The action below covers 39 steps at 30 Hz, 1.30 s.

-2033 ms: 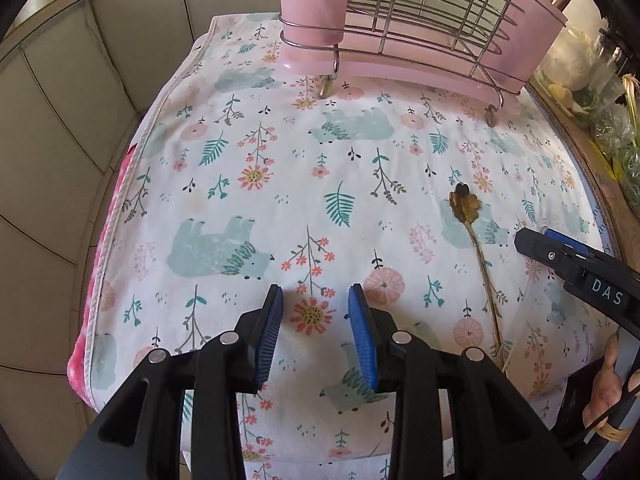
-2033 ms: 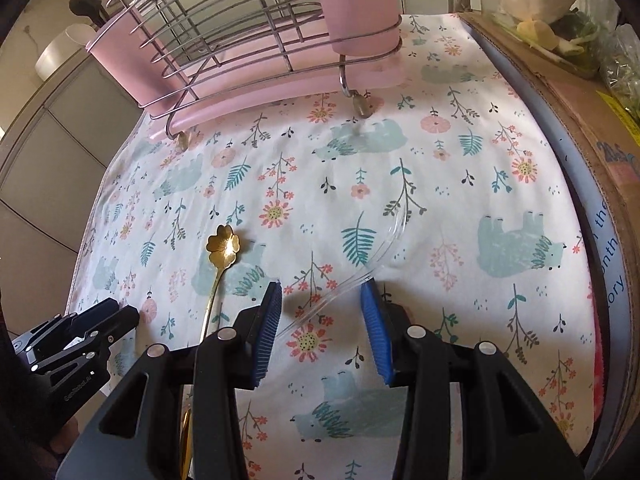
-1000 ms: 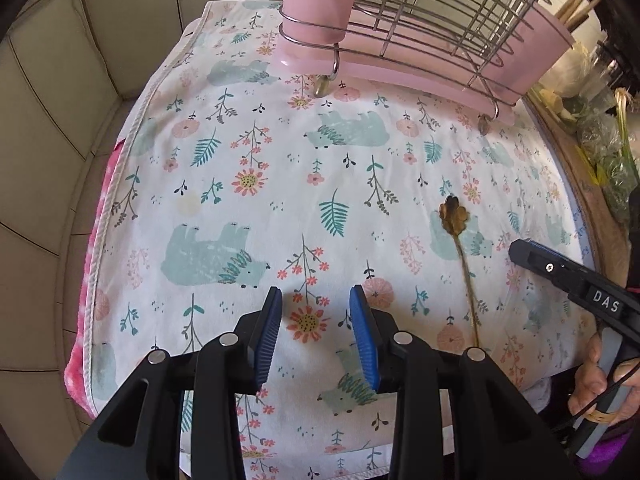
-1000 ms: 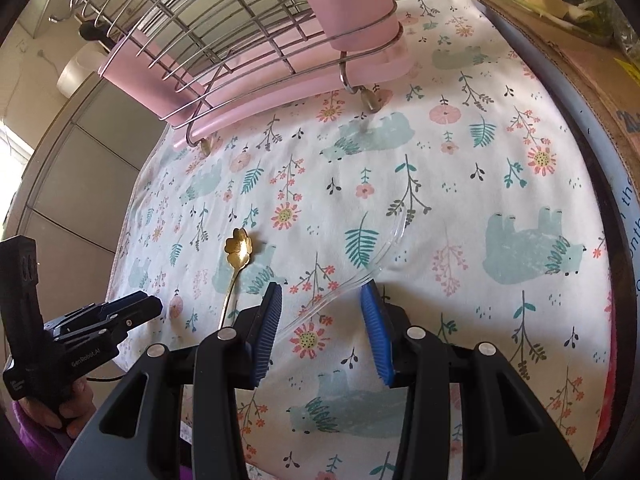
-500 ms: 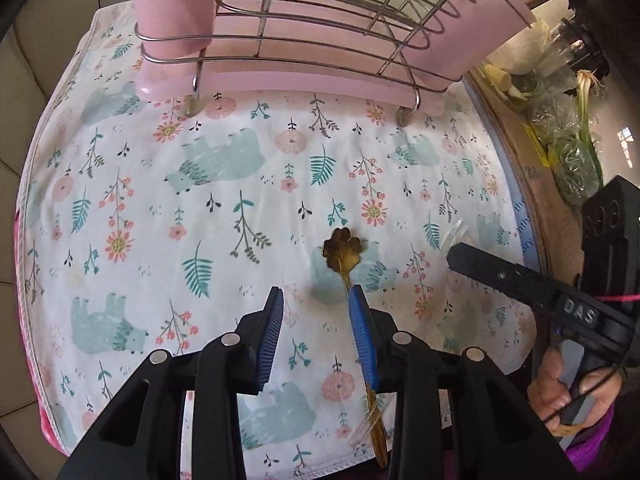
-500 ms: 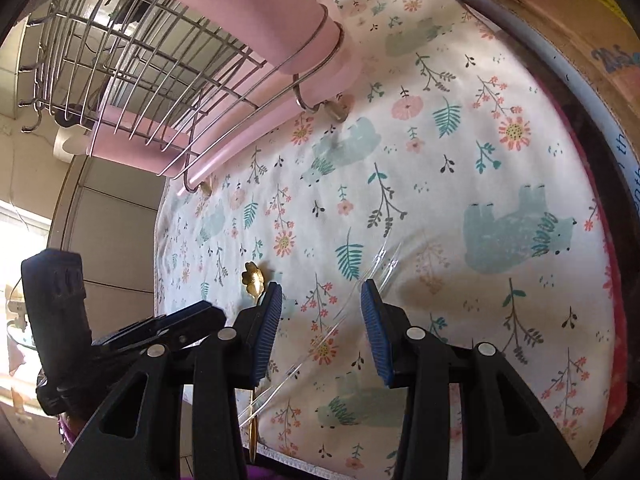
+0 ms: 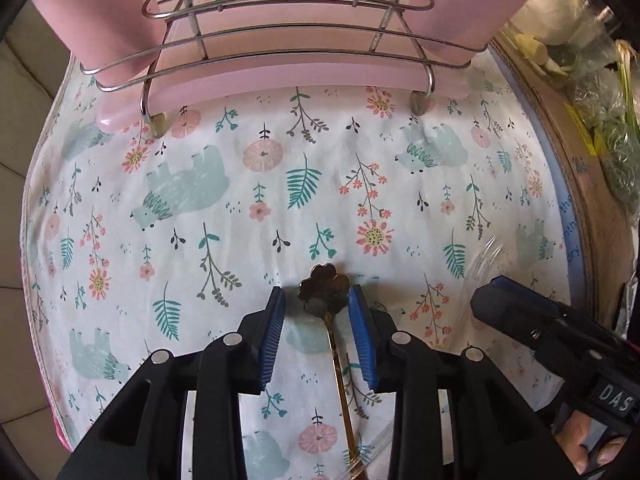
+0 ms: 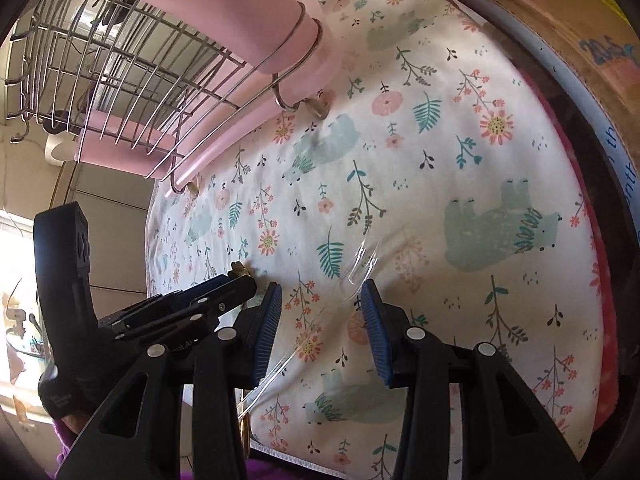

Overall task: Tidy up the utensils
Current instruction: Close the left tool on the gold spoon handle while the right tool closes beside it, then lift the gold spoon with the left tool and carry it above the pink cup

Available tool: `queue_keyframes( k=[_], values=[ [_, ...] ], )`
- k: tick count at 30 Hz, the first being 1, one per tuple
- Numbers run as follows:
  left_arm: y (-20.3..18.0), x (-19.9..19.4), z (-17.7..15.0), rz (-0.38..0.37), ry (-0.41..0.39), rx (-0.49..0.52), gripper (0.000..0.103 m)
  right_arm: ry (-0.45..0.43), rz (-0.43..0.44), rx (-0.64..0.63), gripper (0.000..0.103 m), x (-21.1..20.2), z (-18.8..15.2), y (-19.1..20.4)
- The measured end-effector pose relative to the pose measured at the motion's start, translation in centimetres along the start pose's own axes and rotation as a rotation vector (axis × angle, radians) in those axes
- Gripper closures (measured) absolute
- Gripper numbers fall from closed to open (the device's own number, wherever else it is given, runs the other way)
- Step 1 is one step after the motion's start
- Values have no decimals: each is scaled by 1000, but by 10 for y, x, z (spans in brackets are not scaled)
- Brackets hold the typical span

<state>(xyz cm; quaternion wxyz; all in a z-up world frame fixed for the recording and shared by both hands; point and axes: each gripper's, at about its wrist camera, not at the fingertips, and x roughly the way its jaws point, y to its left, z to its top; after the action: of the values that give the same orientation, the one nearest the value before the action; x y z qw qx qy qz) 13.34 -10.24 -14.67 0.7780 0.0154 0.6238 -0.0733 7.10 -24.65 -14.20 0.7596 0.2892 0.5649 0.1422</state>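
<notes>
2 utensils lie on the floral cloth [image 7: 256,216]. The gold spoon [image 7: 325,292] sits at lower centre of the left wrist view, its flower-shaped bowl between the blue pads of the left gripper [image 7: 316,300]; the jaws are closing around it, the right pad at the bowl's edge, the left pad still apart from it. In the right wrist view the clear fork [image 8: 352,276] runs diagonally through lower centre, its neck between the spread pads of the right gripper [image 8: 320,300], neither pad touching it. At the top of both views stands the pink wire rack [image 7: 288,40].
</notes>
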Motion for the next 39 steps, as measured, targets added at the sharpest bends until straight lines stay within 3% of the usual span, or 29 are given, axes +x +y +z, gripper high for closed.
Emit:
queue_keyframes(
  k=[3, 5, 7, 14, 21, 25, 32, 39],
  values=[
    [-1, -1, -2, 7, -19, 15, 82, 5, 11, 26, 61, 0, 2, -4],
    [9, -5, -3, -18, -35, -14, 96, 12, 21, 48, 61, 0, 2, -7],
    [24, -15, -5, -97, -41, -41, 101, 21, 39, 68, 61, 0, 3, -10],
    [61, -36, -12, -157, -113, -91, 101, 30, 31, 140, 61, 5, 9, -18],
    [97, -60, -21, -218, -192, -152, 101, 5, -43, 105, 61, 14, 16, 1],
    [110, -64, -26, -255, -209, -163, 101, 10, 33, 69, 61, 20, 18, 24],
    [115, -61, -28, -282, -214, -192, 101, -53, -107, -82, 61, 10, 22, 57],
    [122, -71, -30, -282, -246, -189, 101, 54, -182, -39, 61, 28, 13, 38]
  ],
)
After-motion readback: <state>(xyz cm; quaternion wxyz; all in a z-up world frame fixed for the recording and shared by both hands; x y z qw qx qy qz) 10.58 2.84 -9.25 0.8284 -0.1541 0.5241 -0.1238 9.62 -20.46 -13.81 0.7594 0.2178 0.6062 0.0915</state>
